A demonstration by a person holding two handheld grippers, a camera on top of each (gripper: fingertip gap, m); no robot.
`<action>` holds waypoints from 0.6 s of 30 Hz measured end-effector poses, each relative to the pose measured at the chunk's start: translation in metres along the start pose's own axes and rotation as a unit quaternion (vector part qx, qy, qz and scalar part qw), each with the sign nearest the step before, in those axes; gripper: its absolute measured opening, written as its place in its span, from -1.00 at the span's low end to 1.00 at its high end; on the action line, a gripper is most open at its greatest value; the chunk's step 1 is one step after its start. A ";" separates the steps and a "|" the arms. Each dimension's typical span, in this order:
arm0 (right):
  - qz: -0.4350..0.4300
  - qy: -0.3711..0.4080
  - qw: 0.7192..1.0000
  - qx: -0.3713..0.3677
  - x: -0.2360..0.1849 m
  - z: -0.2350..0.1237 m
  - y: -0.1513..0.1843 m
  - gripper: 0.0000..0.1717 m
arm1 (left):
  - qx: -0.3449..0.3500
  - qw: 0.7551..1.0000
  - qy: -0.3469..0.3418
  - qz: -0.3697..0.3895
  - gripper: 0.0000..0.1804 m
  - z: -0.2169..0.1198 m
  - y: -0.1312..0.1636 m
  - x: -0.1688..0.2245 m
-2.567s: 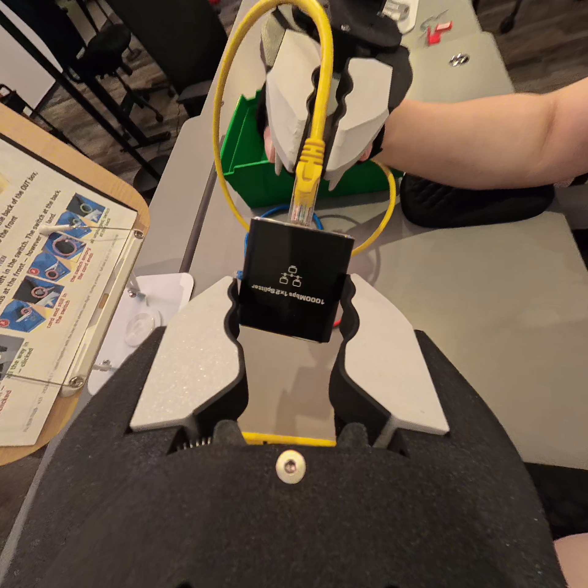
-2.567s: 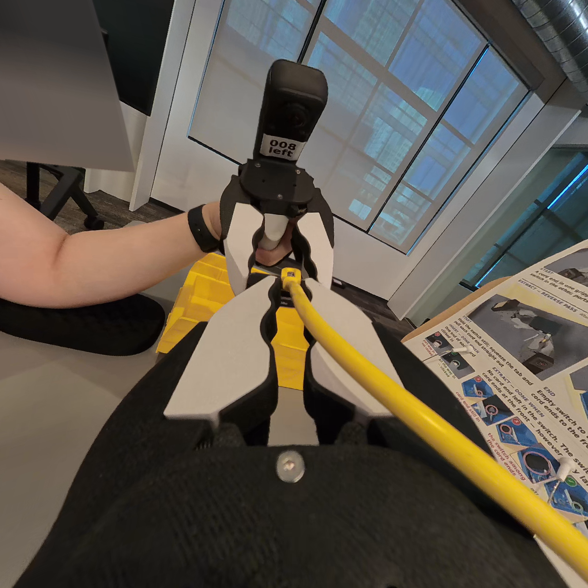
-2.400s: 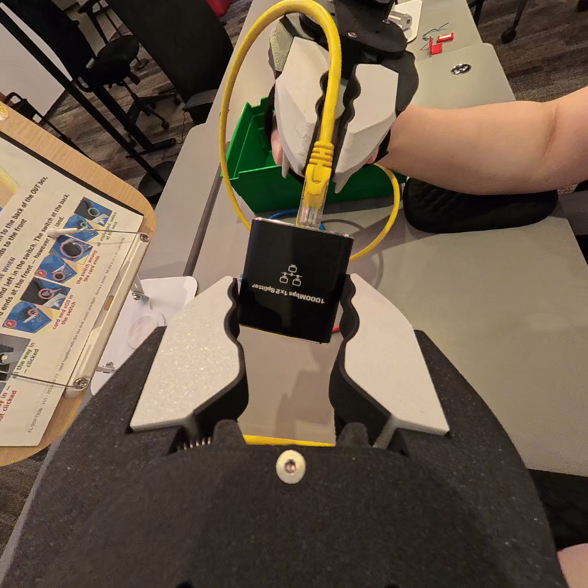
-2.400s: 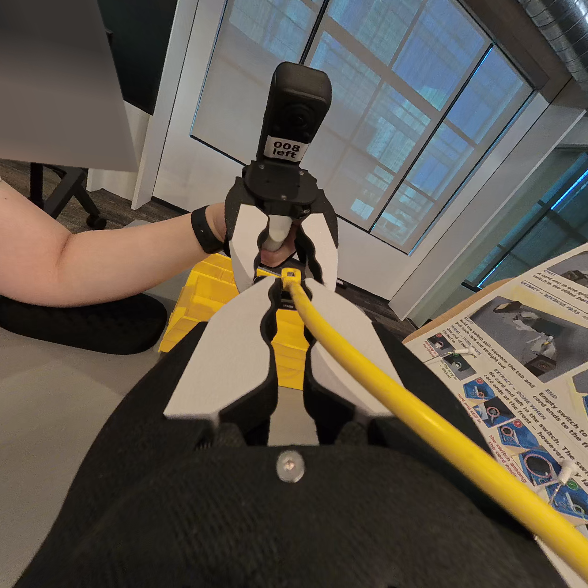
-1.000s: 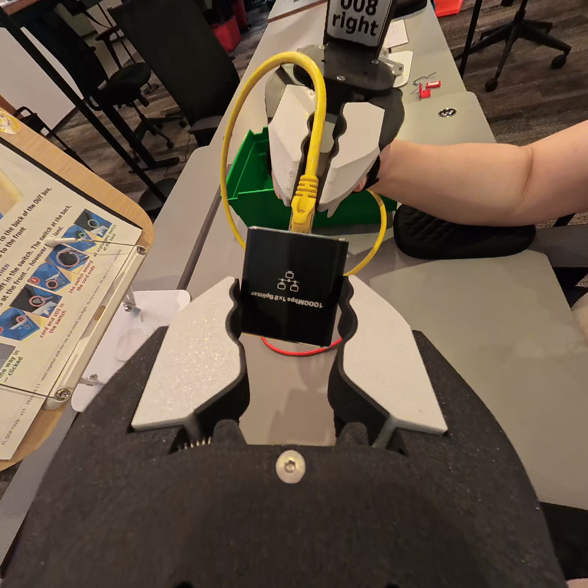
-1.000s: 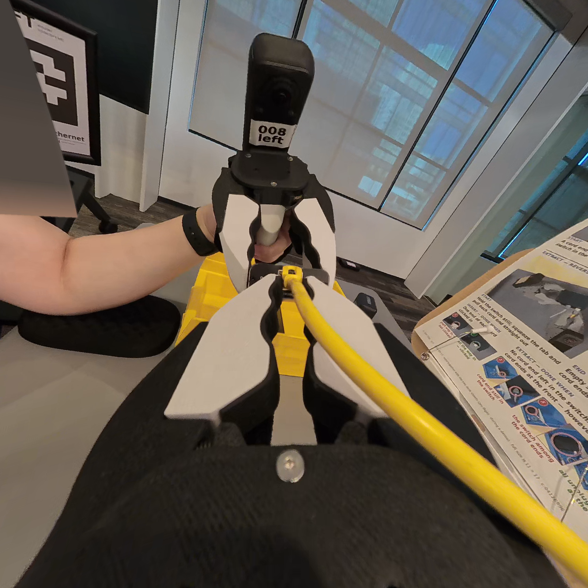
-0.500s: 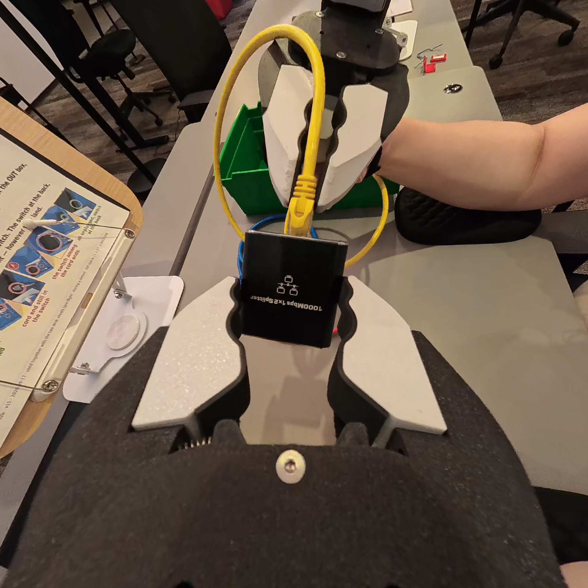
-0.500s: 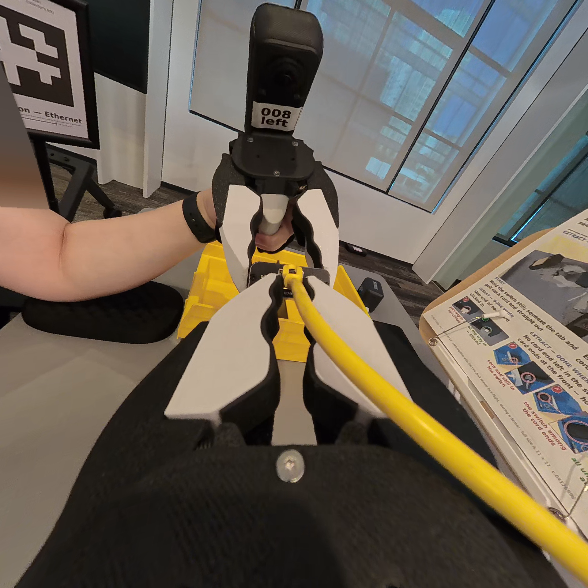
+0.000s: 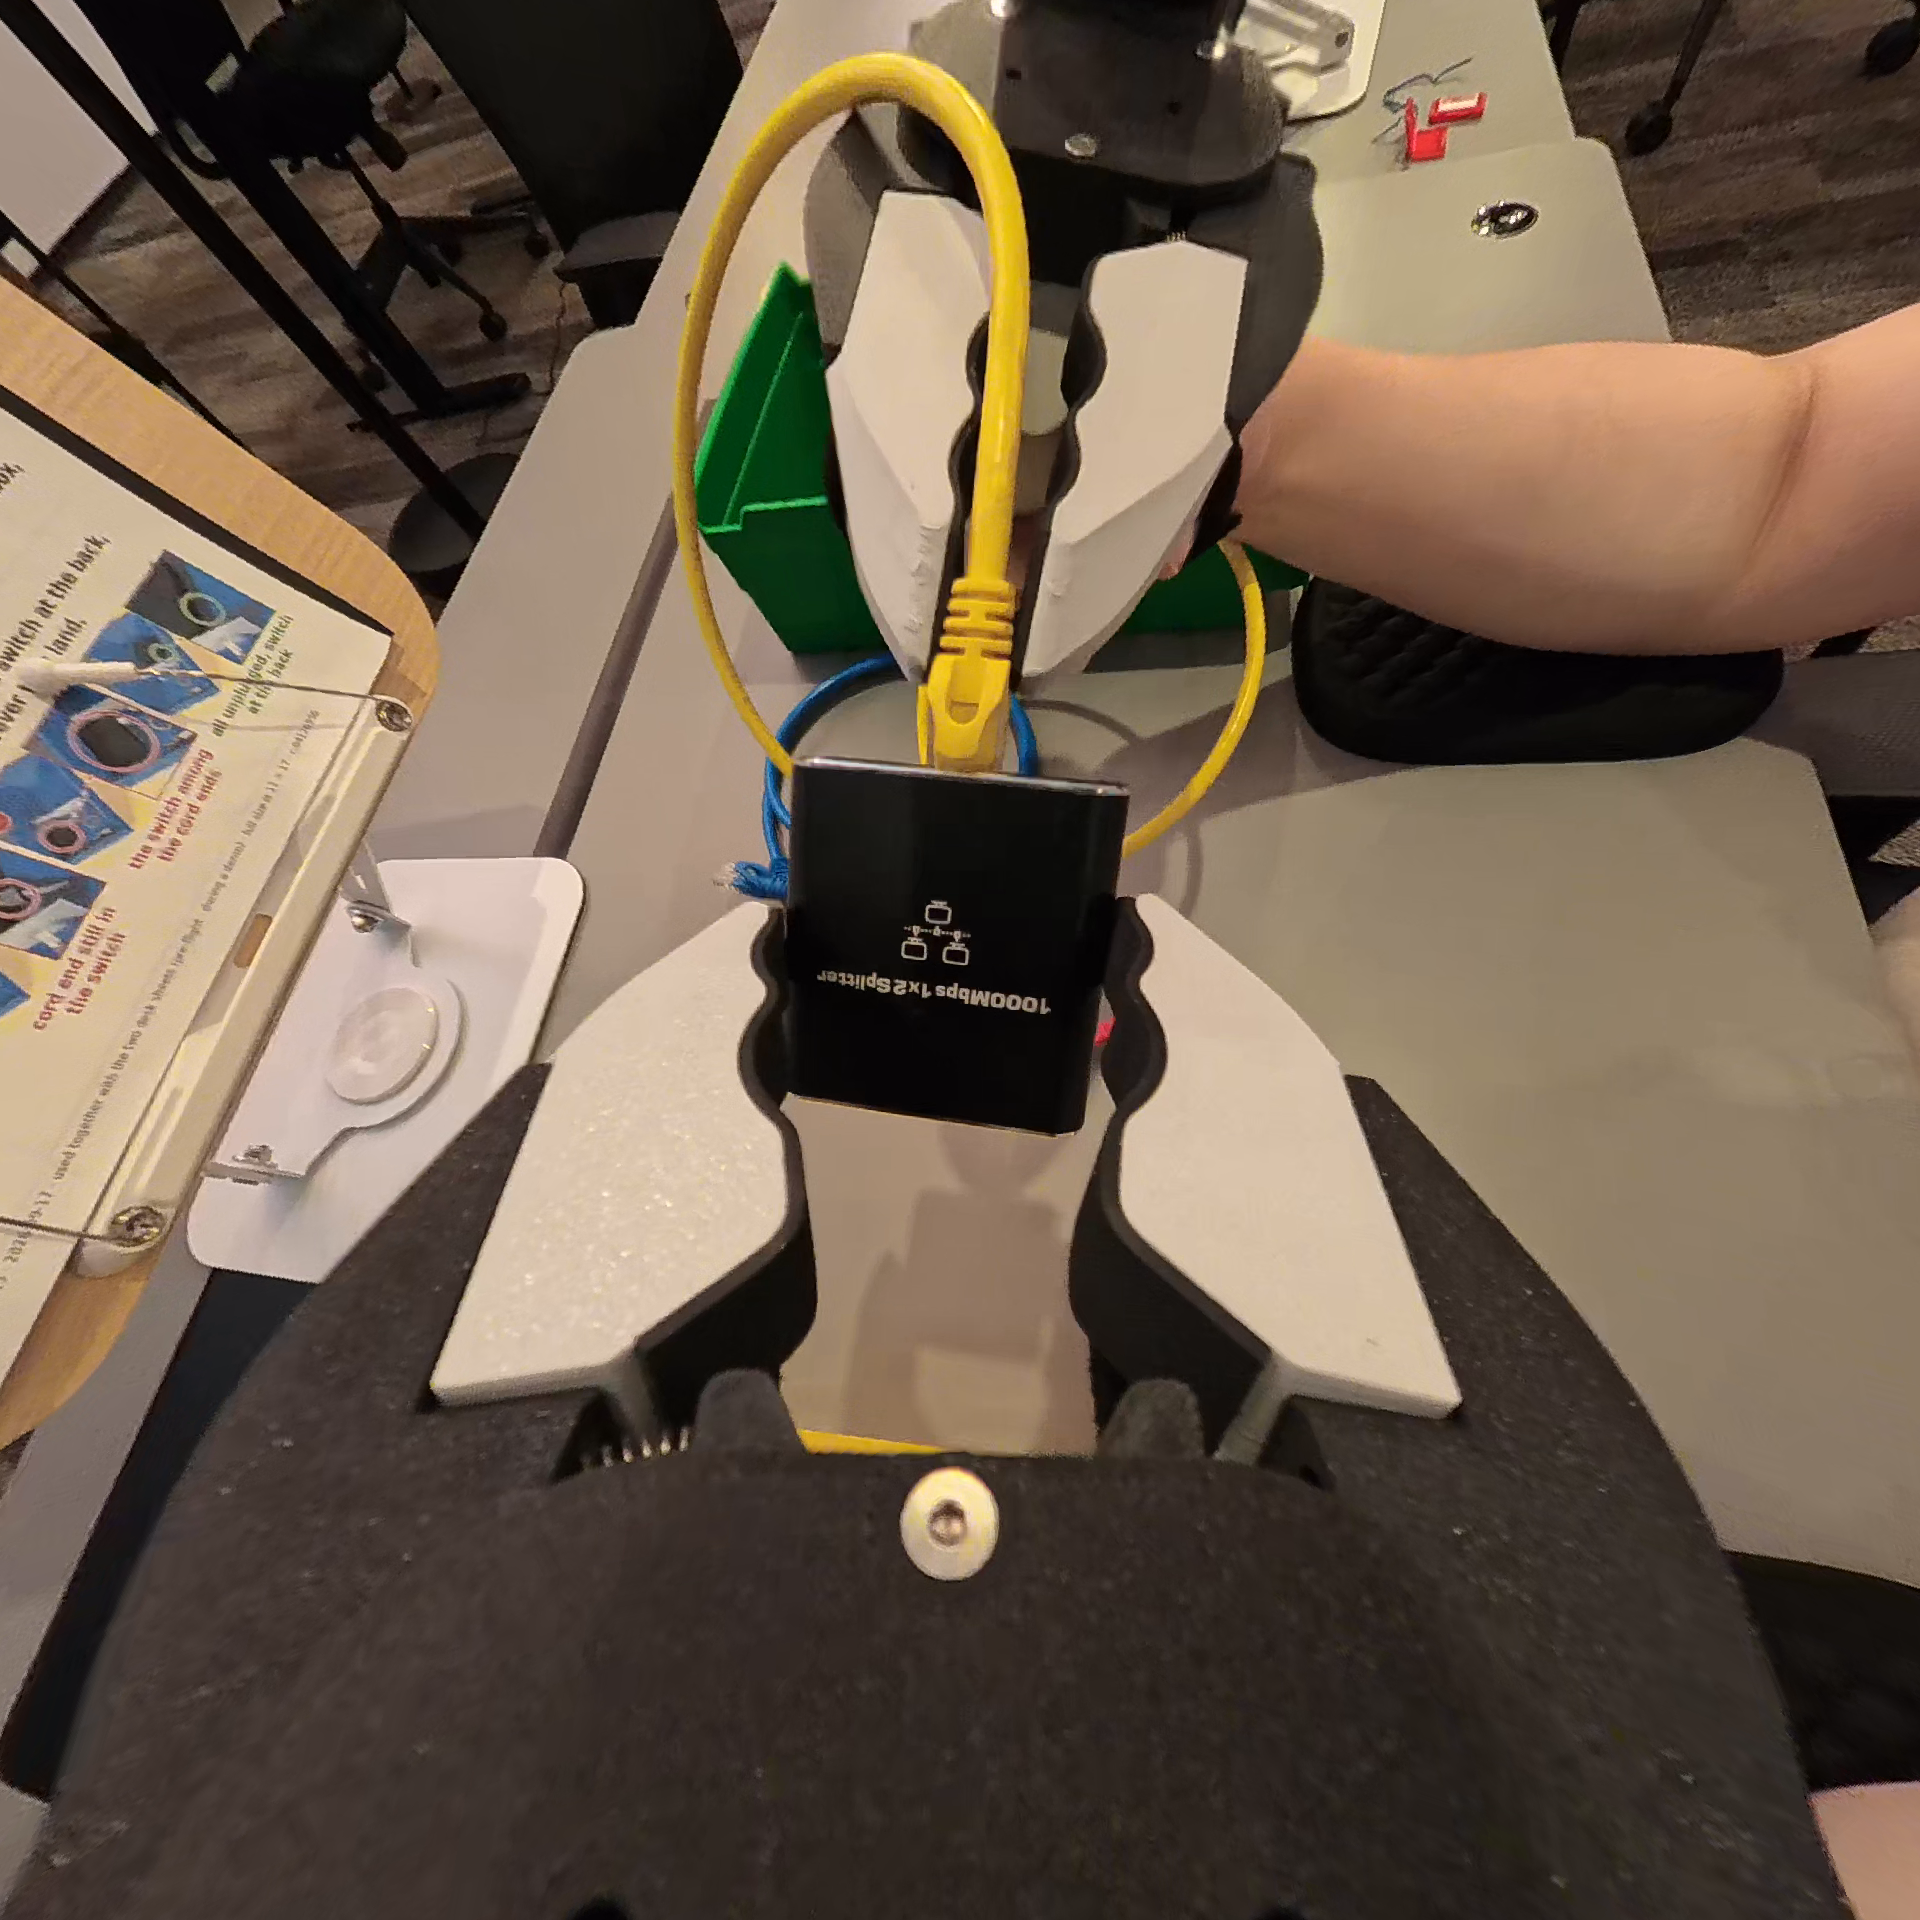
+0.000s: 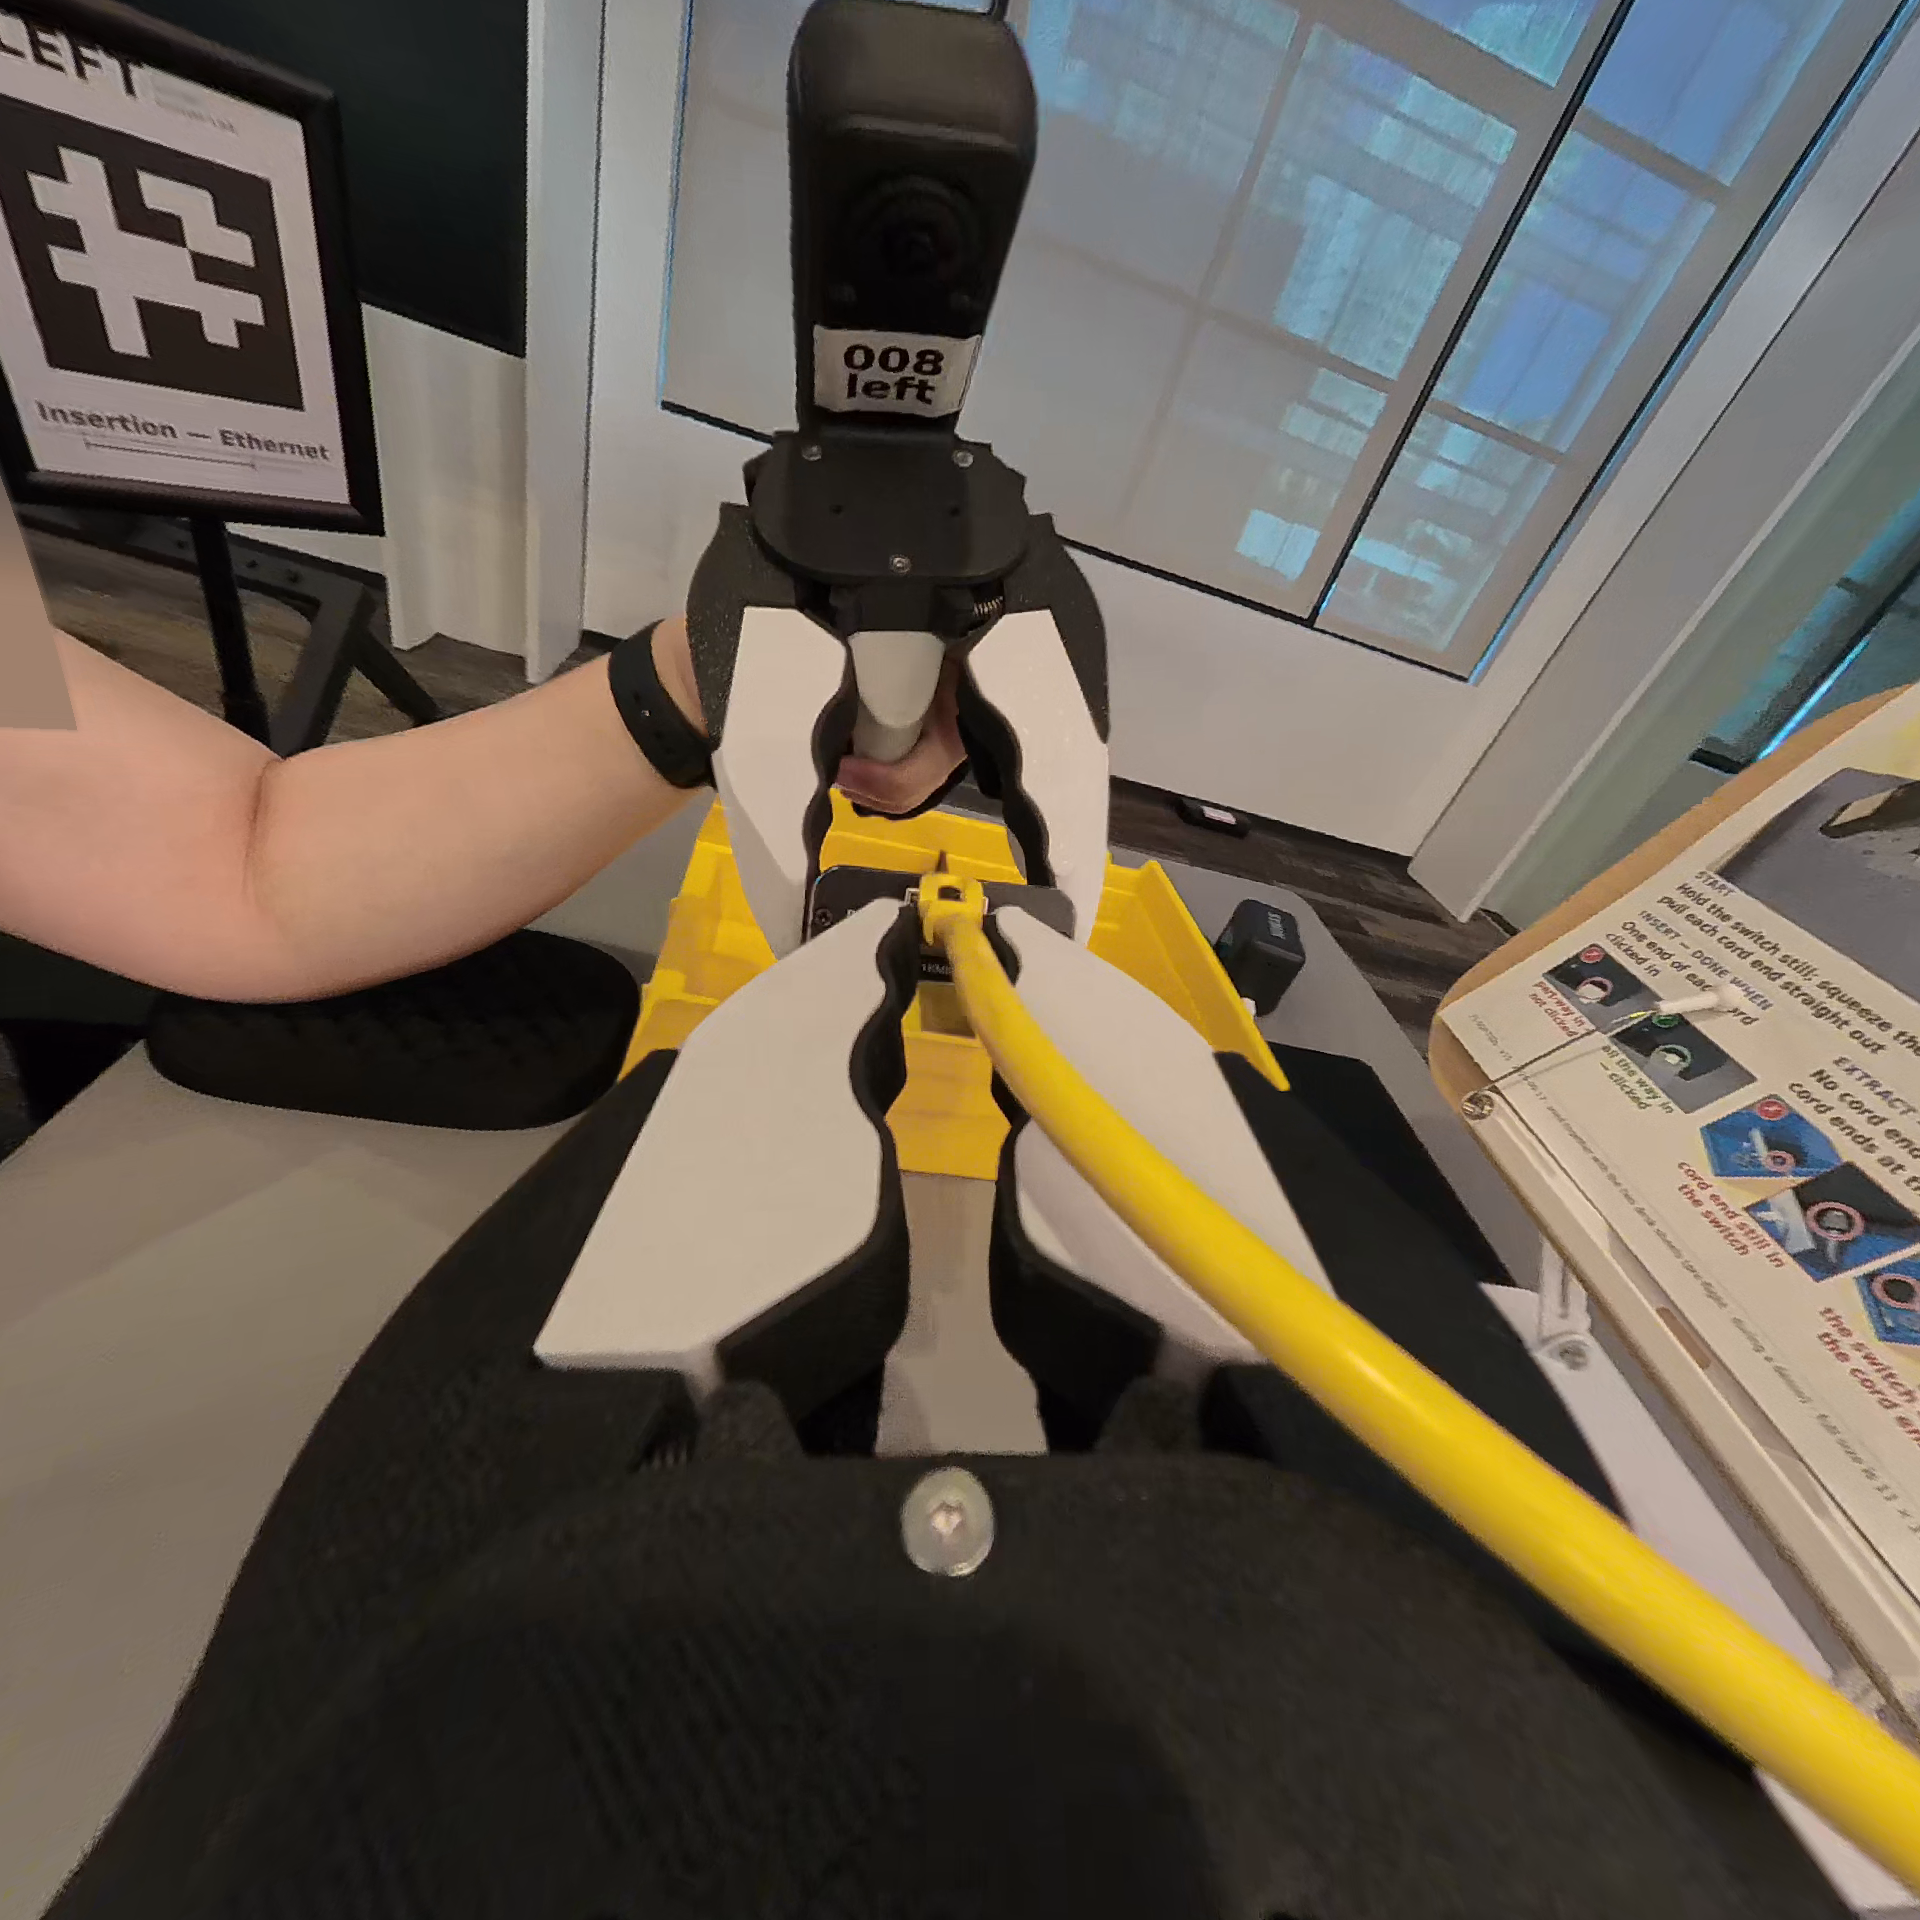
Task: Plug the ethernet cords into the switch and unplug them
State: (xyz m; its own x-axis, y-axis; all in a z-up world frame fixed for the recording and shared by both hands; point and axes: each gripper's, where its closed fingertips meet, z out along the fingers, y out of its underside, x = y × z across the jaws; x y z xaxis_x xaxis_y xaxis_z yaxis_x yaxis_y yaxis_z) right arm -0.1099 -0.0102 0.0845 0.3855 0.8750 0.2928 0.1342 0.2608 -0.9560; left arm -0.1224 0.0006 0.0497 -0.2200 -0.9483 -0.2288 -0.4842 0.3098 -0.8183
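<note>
- Switch (image 9: 951,940): 1 black box, pinched between my left gripper's (image 9: 943,935) 2 pads above the table (image 9: 1507,1039).
- Cords: 1 yellow cord (image 9: 971,665) gripped by my right gripper (image 10: 940,914), its plug in the switch; 1 blue cord (image 9: 779,790) lying loose behind.

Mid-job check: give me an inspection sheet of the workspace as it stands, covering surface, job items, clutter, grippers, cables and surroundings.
Surface: grey table, mostly bare.
Job's things: black switch held off the table; yellow cord plug seated at its far edge.
Clutter: green bin, yellow bin, black wrist rest, instruction sheet on a stand, small red item.
Grippers: left gripper clamps the switch's sides; right gripper is closed on the yellow cord behind its plug.
Cables: yellow cord loops upward; blue cord lies behind the switch.
Surroundings: office chairs, windows.
</note>
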 end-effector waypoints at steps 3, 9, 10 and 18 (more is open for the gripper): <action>0.008 -0.027 0.998 -0.049 -0.004 -0.008 0.010 -0.83 | -0.003 1.000 0.011 -0.007 -0.35 0.002 0.001 0.002; 0.017 -0.133 0.973 -0.187 -0.048 -0.053 0.025 -0.85 | -0.031 0.998 0.012 -0.047 -0.35 -0.003 0.021 -0.007; 0.004 -0.166 0.970 -0.177 -0.063 -0.060 0.015 -0.85 | -0.043 0.998 0.019 -0.046 -0.35 -0.001 0.024 -0.004; -0.111 -0.171 0.976 -0.076 -0.092 -0.103 -0.046 -0.87 | -0.191 0.975 0.115 -0.003 -0.35 0.053 0.045 0.063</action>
State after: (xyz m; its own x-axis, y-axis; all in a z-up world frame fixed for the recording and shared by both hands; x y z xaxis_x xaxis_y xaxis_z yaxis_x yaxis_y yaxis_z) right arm -0.0574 -0.1447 0.1029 0.0077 0.8955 0.4450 0.3240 0.4188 -0.8483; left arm -0.1134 -0.0491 -0.0295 -0.3791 -0.9231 -0.0640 -0.7570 0.3492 -0.5523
